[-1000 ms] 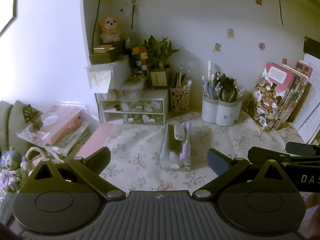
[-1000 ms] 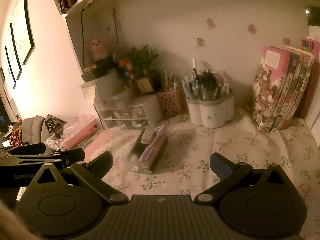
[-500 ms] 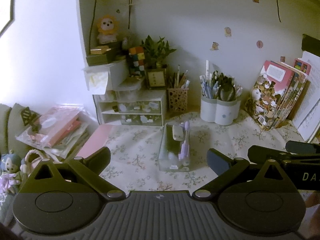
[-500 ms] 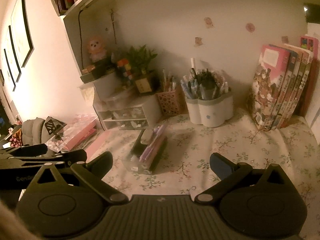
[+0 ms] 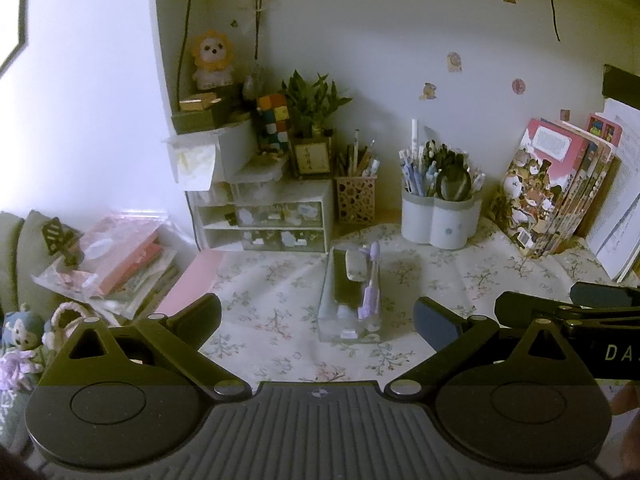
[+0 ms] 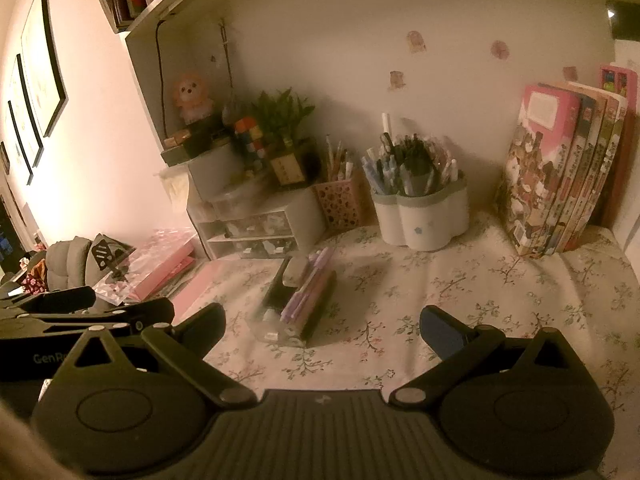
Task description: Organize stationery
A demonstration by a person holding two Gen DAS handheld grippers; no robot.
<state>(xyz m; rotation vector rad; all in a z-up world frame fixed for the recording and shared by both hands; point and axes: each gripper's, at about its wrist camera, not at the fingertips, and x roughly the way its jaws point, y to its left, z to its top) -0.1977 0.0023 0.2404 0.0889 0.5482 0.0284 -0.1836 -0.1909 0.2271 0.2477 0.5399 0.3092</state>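
Both grippers hang low over the near edge of the bench (image 5: 460, 276), side by side: the left gripper (image 5: 317, 314) has its jaws spread wide with nothing between them, and the right gripper (image 6: 322, 322) is just as wide and holds nothing. Straight ahead of both lies a clear pencil case (image 5: 348, 294), lengthwise, with purple pens (image 5: 370, 280) and a pale eraser (image 5: 356, 265) inside or on top; which, I cannot tell. Behind it stand the white pen holder (image 5: 440, 220) and a lattice pen cup (image 5: 355, 200). This would fit a case just filled or one about to be emptied. Any grasp here should span the case's narrow sides squarely, since clear plastic is likely slippery, and keep it level so the pens do not roll out
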